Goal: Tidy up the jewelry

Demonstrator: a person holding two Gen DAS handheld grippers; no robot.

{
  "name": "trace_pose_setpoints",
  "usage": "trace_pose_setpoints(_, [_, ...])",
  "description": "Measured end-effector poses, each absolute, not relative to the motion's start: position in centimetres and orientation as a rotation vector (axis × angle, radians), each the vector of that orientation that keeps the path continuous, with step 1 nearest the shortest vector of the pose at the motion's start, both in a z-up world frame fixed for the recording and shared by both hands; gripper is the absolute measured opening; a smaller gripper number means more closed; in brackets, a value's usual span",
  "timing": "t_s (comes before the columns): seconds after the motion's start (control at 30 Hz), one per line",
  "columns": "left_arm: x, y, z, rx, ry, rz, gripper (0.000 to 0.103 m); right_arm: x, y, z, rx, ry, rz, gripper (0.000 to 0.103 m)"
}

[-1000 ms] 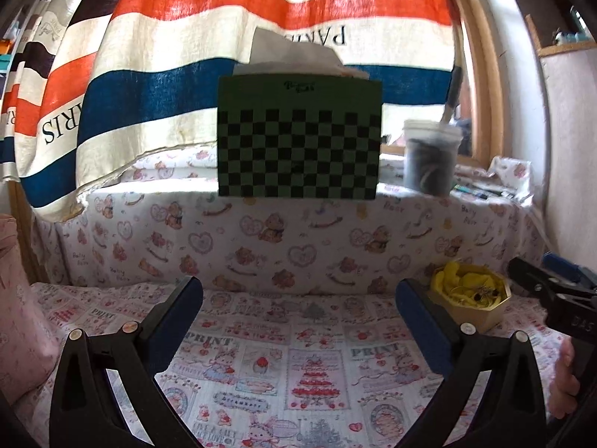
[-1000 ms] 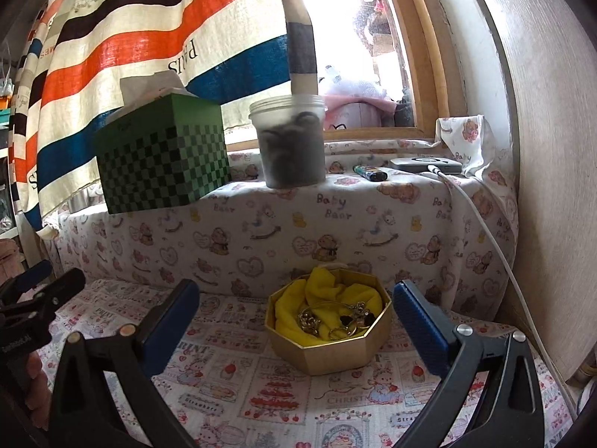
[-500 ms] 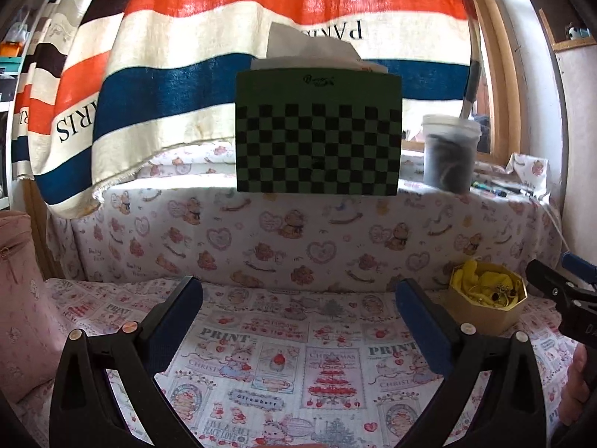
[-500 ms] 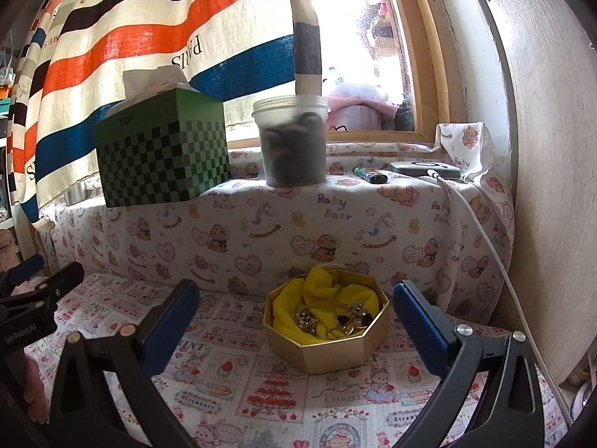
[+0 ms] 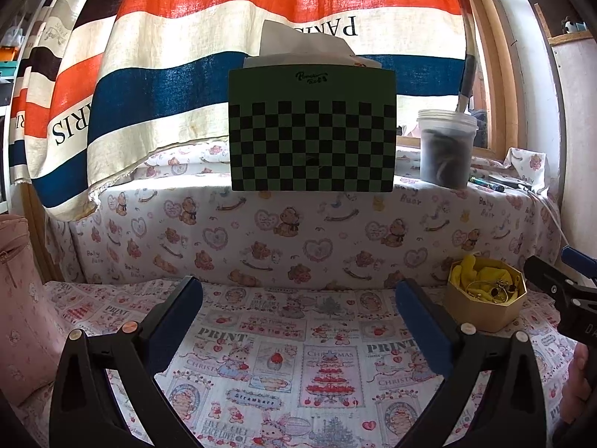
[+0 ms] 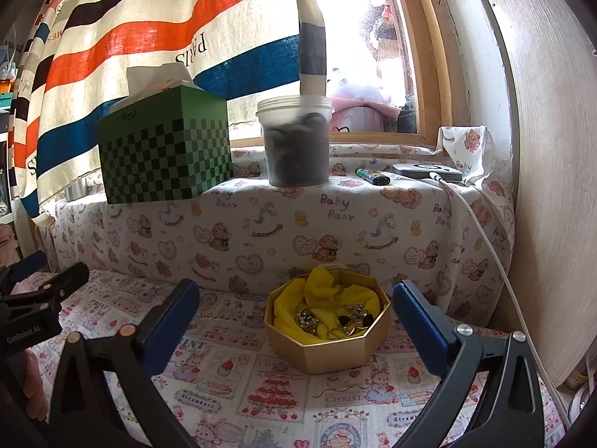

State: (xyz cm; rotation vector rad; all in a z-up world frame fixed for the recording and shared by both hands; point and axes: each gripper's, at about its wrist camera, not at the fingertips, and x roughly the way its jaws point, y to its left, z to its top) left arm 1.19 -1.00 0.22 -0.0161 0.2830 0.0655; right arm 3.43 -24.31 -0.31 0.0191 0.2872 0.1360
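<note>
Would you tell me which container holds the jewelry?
The gold octagonal box on the lower surface, lined with yellow cloth; the plastic jar and green checkered tissue box sit on the ledge.

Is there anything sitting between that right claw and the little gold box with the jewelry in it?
Nothing visible does. The right claw hangs open, facing the gold box, with only printed cloth in between. The jewelry lies uncovered on yellow fabric inside.

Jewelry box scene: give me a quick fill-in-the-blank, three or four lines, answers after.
1. The gold octagonal box is lined with ____ cloth.
2. The jewelry lies ____ the box.
3. The right gripper is ____, holding nothing.
4. The green checkered tissue box stands to the ____ of the plastic jar on the ledge.

Answers: yellow; inside; open; left
</note>
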Motion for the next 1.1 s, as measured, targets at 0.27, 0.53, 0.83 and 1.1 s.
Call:
trace_pose_setpoints(0.27, [1.25, -1.1, 0.21, -0.013, 0.286, 0.062, 0.103, 3.41, -24.33, -0.32, 0.018, 0.286, 0.136, 0.103])
trace_pose_setpoints(0.53, [1.23, -1.1, 0.22, -0.013, 0.285, 0.063, 0.103, 3.43, -24.35, -0.32, 0.017, 0.287, 0.137, 0.103])
trace_pose_setpoints(0.83, [1.16, -1.14, 0.25, -0.01, 0.286, 0.05, 0.103, 3.41, -24.37, -0.32, 0.017, 0.286, 0.136, 0.103])
trace_pose_setpoints(1.1, [1.18, -1.15, 0.24, -0.009, 0.287, 0.05, 0.103, 3.4, -24.34, -0.33, 0.017, 0.286, 0.135, 0.103])
